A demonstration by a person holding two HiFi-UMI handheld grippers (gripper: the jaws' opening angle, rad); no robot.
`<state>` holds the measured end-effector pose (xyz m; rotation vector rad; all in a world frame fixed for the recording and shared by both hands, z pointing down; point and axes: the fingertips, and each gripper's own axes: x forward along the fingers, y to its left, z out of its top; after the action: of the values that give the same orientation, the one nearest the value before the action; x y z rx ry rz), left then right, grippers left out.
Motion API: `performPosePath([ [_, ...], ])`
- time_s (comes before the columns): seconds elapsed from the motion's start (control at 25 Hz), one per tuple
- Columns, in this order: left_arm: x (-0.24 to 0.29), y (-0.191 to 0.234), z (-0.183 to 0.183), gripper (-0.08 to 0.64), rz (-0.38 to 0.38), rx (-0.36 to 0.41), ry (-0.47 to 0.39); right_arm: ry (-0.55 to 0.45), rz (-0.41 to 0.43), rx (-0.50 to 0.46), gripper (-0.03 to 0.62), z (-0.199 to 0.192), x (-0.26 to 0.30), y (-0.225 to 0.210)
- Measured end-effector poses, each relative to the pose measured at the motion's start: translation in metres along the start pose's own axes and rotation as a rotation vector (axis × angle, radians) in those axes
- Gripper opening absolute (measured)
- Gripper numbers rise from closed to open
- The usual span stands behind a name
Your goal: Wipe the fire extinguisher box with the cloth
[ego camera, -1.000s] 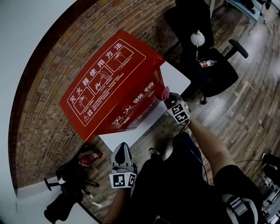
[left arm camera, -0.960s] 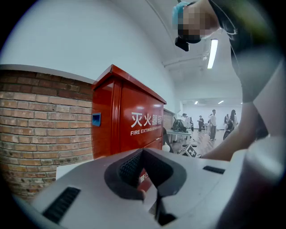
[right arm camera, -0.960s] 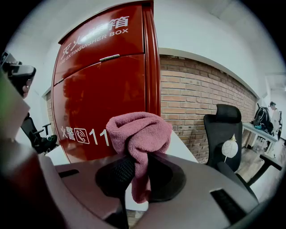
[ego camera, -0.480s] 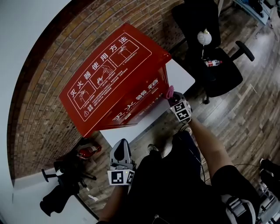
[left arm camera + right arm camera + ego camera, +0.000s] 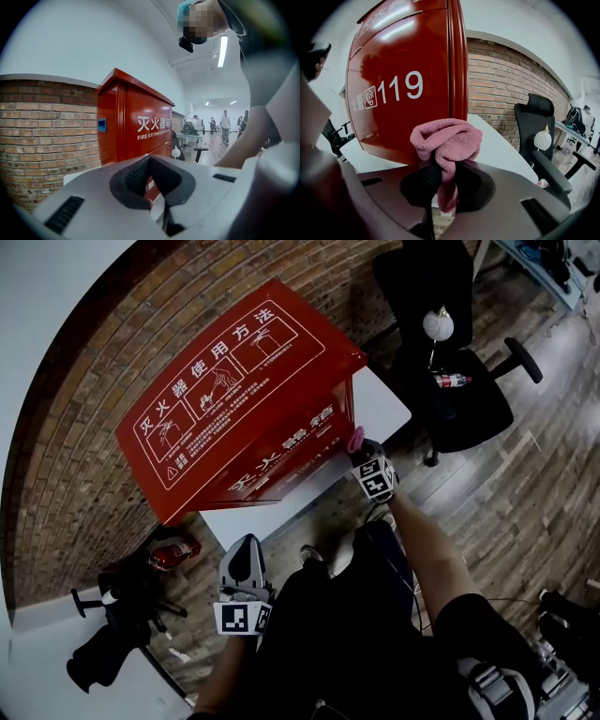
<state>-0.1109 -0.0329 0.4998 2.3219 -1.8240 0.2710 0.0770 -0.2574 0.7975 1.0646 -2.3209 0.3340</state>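
A tall red fire extinguisher box (image 5: 234, 418) stands on a white base against a brick wall; its front shows white lettering (image 5: 154, 126) and its side the number 119 (image 5: 401, 89). My right gripper (image 5: 359, 448) is shut on a bunched pink cloth (image 5: 447, 140), held close to the box's lower right corner; contact with the box cannot be told. The cloth (image 5: 355, 439) shows as a small pink tuft in the head view. My left gripper (image 5: 242, 563) hangs low in front of the box, apart from it, its jaws shut with nothing between them (image 5: 157, 190).
The white base (image 5: 380, 409) juts out at the box's right. A black office chair (image 5: 450, 381) with a bottle on its seat stands further right. A red extinguisher (image 5: 169, 554) and black gear (image 5: 103, 643) lie on the floor at the left. People stand far off (image 5: 225, 124).
The right gripper with the cloth has slid slightly down and left along the box's corner. The left gripper has drifted lower and leftward in view as the head camera shifted.
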Motion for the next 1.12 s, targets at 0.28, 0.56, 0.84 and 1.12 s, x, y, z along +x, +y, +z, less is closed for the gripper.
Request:
performPosePath([
  [0.28, -0.003, 0.001, 0.002, 0.044, -0.003, 0.003, -0.004, 0.058, -0.011, 0.011, 0.060, -0.014, 0.011, -0.002],
  [0.56, -0.009, 0.005, -0.004, 0.044, 0.001, -0.003, 0.008, 0.073, -0.026, 0.055, 0.060, -0.017, 0.014, 0.002],
  [0.84, -0.014, 0.011, -0.007, 0.044, -0.008, -0.001, 0.020, 0.072, -0.036, 0.069, 0.060, -0.016, 0.014, 0.011],
  [1.12, -0.020, 0.020, -0.005, 0.044, -0.004, -0.012, 0.007, 0.099, -0.030, 0.070, 0.060, -0.018, 0.014, 0.028],
])
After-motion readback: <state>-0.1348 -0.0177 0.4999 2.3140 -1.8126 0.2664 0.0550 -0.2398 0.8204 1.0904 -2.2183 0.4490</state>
